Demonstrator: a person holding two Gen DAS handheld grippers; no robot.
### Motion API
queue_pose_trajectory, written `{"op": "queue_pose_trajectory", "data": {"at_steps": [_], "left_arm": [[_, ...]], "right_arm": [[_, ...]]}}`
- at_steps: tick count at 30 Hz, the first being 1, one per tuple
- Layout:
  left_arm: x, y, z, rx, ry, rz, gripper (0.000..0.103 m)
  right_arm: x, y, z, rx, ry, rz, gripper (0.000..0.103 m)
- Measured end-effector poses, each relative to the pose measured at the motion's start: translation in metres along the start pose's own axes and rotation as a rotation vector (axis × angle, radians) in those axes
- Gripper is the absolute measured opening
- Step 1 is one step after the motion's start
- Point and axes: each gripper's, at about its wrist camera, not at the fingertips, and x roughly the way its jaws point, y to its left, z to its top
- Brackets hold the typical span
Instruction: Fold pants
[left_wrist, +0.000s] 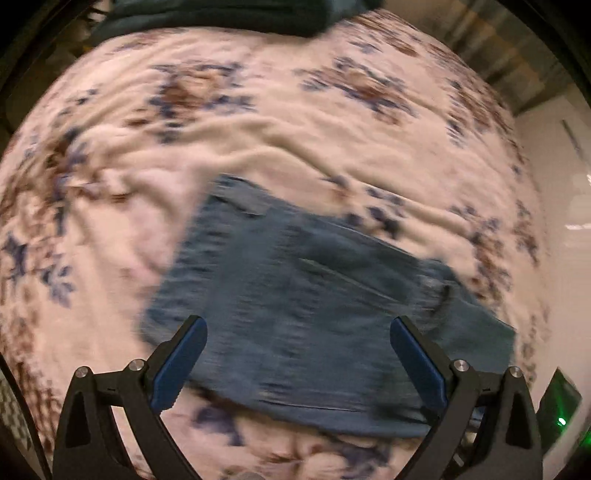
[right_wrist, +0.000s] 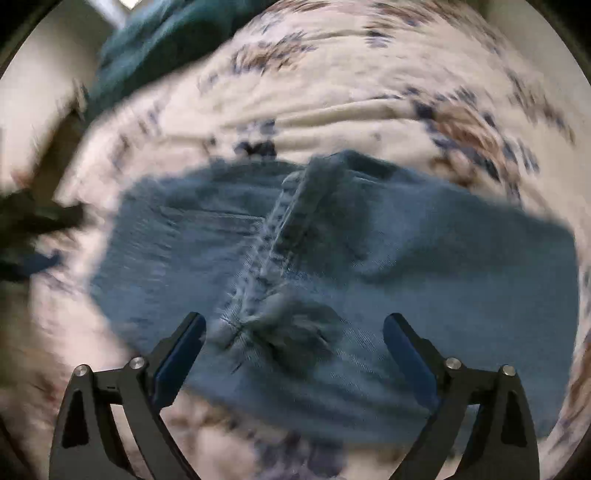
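Note:
Blue denim pants (left_wrist: 295, 302) lie folded into a compact rectangle on a floral bedspread (left_wrist: 258, 110). My left gripper (left_wrist: 298, 325) is open and empty, hovering over the near edge of the pants. In the right wrist view the same pants (right_wrist: 406, 258) fill the middle, with a seam and a frayed patch (right_wrist: 295, 325) showing. My right gripper (right_wrist: 293, 321) is open and empty above that patch. Both views are blurred by motion.
A dark teal cloth (left_wrist: 221, 14) lies at the far edge of the bed, also in the right wrist view (right_wrist: 155, 44). A white wall (left_wrist: 554, 184) is at the right. A dark blurred shape (right_wrist: 29, 221) sits at the left edge.

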Motion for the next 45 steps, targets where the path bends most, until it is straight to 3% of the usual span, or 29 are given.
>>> {"op": "queue_pose_trajectory", "data": {"at_steps": [3, 4, 8, 10, 12, 13, 14, 15, 16, 18, 23, 26, 29, 34, 35, 36, 38, 41, 45], "left_arm": [[0.023, -0.032, -0.002, 0.053, 0.078, -0.051, 0.101], [0.041, -0.048, -0.005, 0.078, 0.139, -0.075, 0.101], [0.093, -0.083, -0.019, 0.111, 0.316, -0.130, 0.101], [0.109, -0.099, -0.028, 0.144, 0.347, -0.128, 0.100], [0.118, -0.115, -0.037, 0.219, 0.355, -0.084, 0.069], [0.118, -0.124, -0.044, 0.283, 0.340, -0.026, 0.063], [0.117, -0.128, -0.048, 0.325, 0.328, 0.006, 0.049], [0.115, -0.129, -0.052, 0.356, 0.318, 0.034, 0.040], [0.111, -0.125, -0.056, 0.372, 0.314, 0.044, 0.038], [0.107, -0.114, -0.061, 0.367, 0.335, 0.042, 0.036], [0.098, -0.092, -0.063, 0.281, 0.402, -0.003, 0.040], [0.094, -0.087, -0.056, 0.199, 0.407, -0.051, 0.062], [0.100, -0.081, -0.052, 0.110, 0.409, -0.118, 0.064], [0.115, -0.087, -0.058, 0.106, 0.375, -0.120, 0.069], [0.112, -0.092, -0.058, 0.123, 0.355, -0.117, 0.065], [0.107, -0.100, -0.058, 0.164, 0.332, -0.108, 0.043], [0.099, -0.116, -0.061, 0.246, 0.305, -0.104, 0.015], [0.088, -0.121, -0.063, 0.276, 0.277, -0.131, 0.014], [0.066, -0.102, -0.062, 0.187, 0.263, -0.180, 0.014]], "right_arm": [[-0.042, -0.037, -0.016, 0.140, -0.023, 0.056, 0.099], [-0.056, -0.058, -0.023, 0.219, -0.045, 0.050, 0.099], [-0.087, -0.133, -0.054, 0.469, -0.061, -0.117, 0.099], [-0.088, -0.181, -0.070, 0.627, -0.043, -0.145, 0.097], [-0.080, -0.219, -0.083, 0.764, -0.010, -0.118, 0.091], [-0.074, -0.238, -0.090, 0.835, 0.002, -0.084, 0.090], [-0.068, -0.251, -0.094, 0.885, 0.013, -0.051, 0.086], [-0.062, -0.262, -0.099, 0.935, 0.017, -0.013, 0.066], [-0.056, -0.273, -0.105, 0.982, 0.015, 0.028, 0.047], [-0.049, -0.285, -0.111, 1.033, 0.027, 0.082, 0.042], [-0.044, -0.278, -0.101, 0.919, 0.099, 0.047, 0.044], [-0.044, -0.279, -0.099, 0.901, 0.123, 0.053, 0.051], [-0.044, -0.274, -0.105, 0.930, 0.144, 0.074, 0.055], [-0.043, -0.260, -0.115, 0.953, 0.148, 0.116, 0.057], [-0.041, -0.256, -0.115, 0.952, 0.148, 0.121, 0.057], [-0.040, -0.254, -0.116, 0.954, 0.146, 0.122, 0.057], [-0.036, -0.254, -0.119, 0.961, 0.151, 0.114, 0.057], [-0.034, -0.255, -0.121, 0.965, 0.149, 0.112, 0.057], [-0.039, -0.254, -0.119, 0.944, 0.145, 0.095, 0.057]]}}
